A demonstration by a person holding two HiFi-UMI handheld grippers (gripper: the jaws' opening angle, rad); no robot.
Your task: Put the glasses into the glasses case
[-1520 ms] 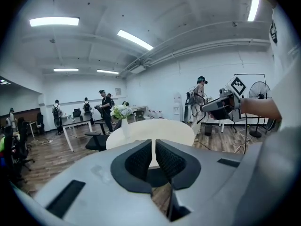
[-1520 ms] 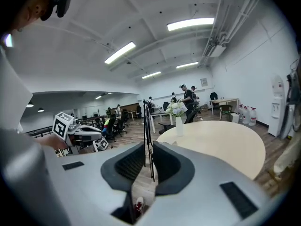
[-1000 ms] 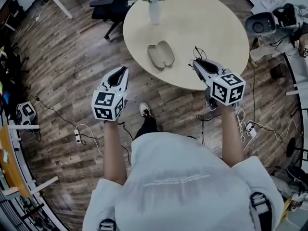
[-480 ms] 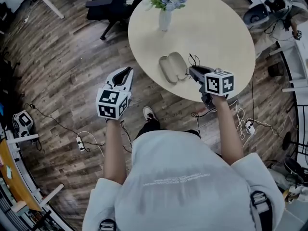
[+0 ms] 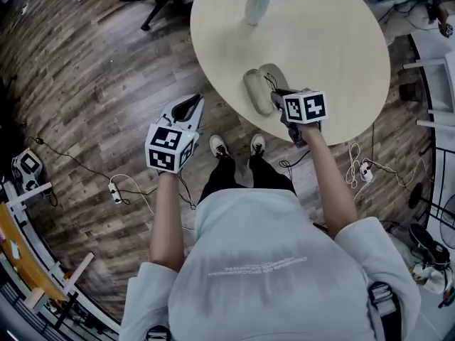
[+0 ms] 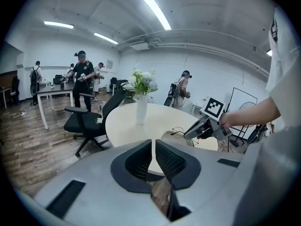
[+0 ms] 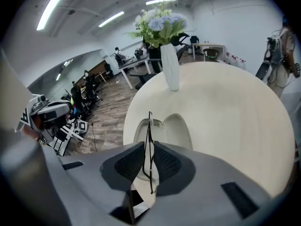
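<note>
The open grey glasses case [image 5: 264, 87] lies near the front edge of the round beige table [image 5: 334, 48]. My right gripper [image 5: 277, 95] hovers just beside it, shut on the thin black-wire glasses [image 7: 149, 140]. In the right gripper view the glasses stand edge-on between the jaws, directly over the case [image 7: 164, 125]. The left gripper view shows the right gripper [image 6: 207, 125], the glasses [image 6: 178, 131] and the case [image 6: 170, 138] from the side. My left gripper [image 5: 195, 101] hangs off the table's left side over the floor, its jaws [image 6: 154, 144] shut with nothing held.
A white vase [image 5: 256, 7] of flowers stands on the table behind the case. A black office chair [image 6: 87, 119] sits left of the table. Cables and a power strip [image 5: 114, 190] lie on the wood floor. Several people stand in the background.
The person has stepped up to the table. My right gripper with the glasses has moved left to the case. The left gripper stays off the table's side.
</note>
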